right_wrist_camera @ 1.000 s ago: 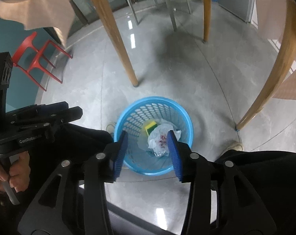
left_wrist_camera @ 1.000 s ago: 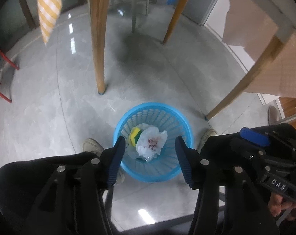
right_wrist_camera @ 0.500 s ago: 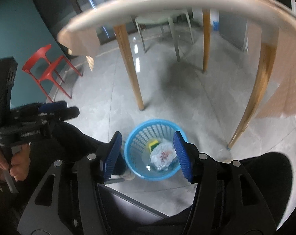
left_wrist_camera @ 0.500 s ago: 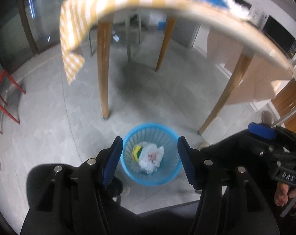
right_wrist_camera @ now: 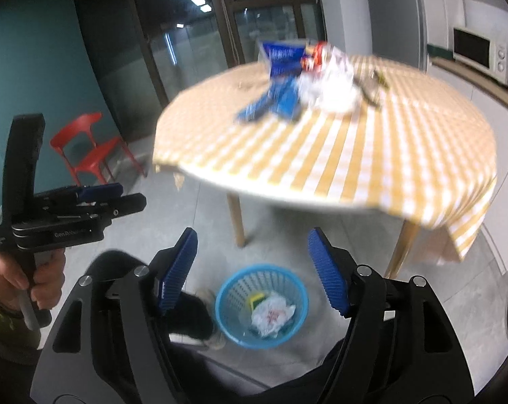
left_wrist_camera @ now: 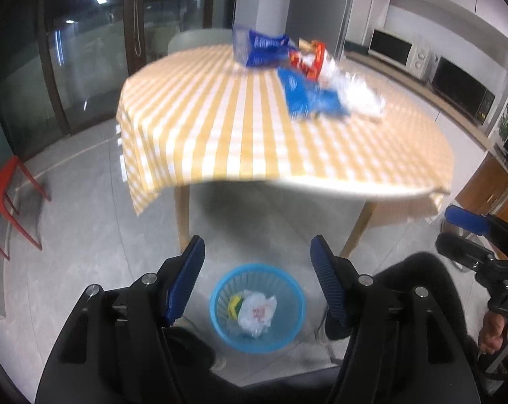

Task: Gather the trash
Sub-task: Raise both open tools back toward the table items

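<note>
The left gripper (left_wrist_camera: pixel 257 276) hung above the floor with nothing between its blue pads (left_wrist_camera: pixel 183 282), its jaws spreading wider. The right gripper (right_wrist_camera: pixel 252 271) was the same: empty, its jaws opening. Each framed the blue basket (left_wrist_camera: pixel 216 306) on the floor below, which already held a crumpled white bag (left_wrist_camera: pixel 257 311) and a yellow-green sponge (left_wrist_camera: pixel 234 304).

The trash left to collect lay on the round table (left_wrist_camera: pixel 254 144) under its yellow checked cloth. In the left wrist view the heap sat at about one o'clock from the gripper, well beyond the near edge: an upright blue packet (left_wrist_camera: pixel 262 48) farthest back, a red wrapper (left_wrist_camera: pixel 307 60) beside it, a flat blue wrapper (left_wrist_camera: pixel 307 97) nearer, and crumpled clear plastic (left_wrist_camera: pixel 358 96) to its right. In the right wrist view the same heap (right_wrist_camera: pixel 304 77) stood close to twelve o'clock, only slightly right of centre.

The flat blue wrapper's long axis appeared to run roughly away from the person, though motion blur made that uncertain. It looked like the nearest piece, and the right gripper seemed better lined up with the pile, so a reach up and forward over the table edge would likely fall to that hand. Neither gripper was near the heap.
</note>
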Available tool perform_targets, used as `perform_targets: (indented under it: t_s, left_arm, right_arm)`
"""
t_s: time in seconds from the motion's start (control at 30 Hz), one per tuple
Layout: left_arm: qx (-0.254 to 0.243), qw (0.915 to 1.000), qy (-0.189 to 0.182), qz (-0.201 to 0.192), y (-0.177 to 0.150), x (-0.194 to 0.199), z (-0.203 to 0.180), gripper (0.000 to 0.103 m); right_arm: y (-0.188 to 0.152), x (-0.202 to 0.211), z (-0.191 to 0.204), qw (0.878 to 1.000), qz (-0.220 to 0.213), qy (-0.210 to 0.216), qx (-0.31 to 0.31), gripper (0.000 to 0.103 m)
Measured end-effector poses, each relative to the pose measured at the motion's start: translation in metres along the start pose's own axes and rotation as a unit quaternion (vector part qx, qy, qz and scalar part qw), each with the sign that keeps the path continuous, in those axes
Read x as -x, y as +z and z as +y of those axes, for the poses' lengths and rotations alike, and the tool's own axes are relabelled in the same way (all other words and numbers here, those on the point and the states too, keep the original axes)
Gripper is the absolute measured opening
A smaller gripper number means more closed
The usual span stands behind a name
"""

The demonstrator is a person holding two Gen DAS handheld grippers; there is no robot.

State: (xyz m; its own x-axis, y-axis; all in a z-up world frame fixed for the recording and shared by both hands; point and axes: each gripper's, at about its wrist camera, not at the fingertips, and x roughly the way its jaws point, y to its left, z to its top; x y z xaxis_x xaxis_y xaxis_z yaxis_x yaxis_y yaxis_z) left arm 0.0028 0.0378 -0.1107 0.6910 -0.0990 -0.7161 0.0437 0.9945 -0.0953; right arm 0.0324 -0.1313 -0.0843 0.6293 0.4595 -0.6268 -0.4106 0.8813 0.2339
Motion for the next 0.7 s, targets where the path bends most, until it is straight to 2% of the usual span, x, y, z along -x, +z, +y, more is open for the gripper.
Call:
perform_targets:
  t_s: [0.17, 0.27, 0.37, 0.47, 0.53, 0.7]
  left_arm:
    - [-0.006, 0.9996, -0.004, -0.028, 0.024, 0.015, -0.011, 0.068]
    - [-0.01, 0.9992, -0.006, -0.038, 0.033, 0.019, -0.017, 0.068]
    - [-0.017, 0.9986, -0.007, -0.049, 0.044, 0.022, -0.025, 0.068]
    - [-0.023, 0.9982, -0.007, -0.055, 0.054, 0.018, -0.03, 0.069]
    - [-0.025, 0.998, -0.007, -0.057, 0.061, 0.016, -0.031, 0.069]
    - [-0.03, 0.9978, -0.005, -0.058, 0.081, 0.0, -0.033, 0.068]
  right_arm:
    - [0.022, 0.022, -0.006, 1.0, -0.027, -0.008, 0.001, 0.066]
    - [0.03, 0.033, -0.006, 0.999, -0.04, -0.013, 0.001, 0.071]
    - [0.041, 0.04, -0.01, 0.998, -0.053, -0.02, -0.001, 0.072]
    - [0.049, 0.041, -0.014, 0.998, -0.057, -0.019, -0.006, 0.072]
    - [0.054, 0.037, -0.02, 0.998, -0.059, -0.019, -0.01, 0.077]
    - [0.073, 0.023, -0.037, 0.998, -0.058, -0.026, -0.018, 0.077]
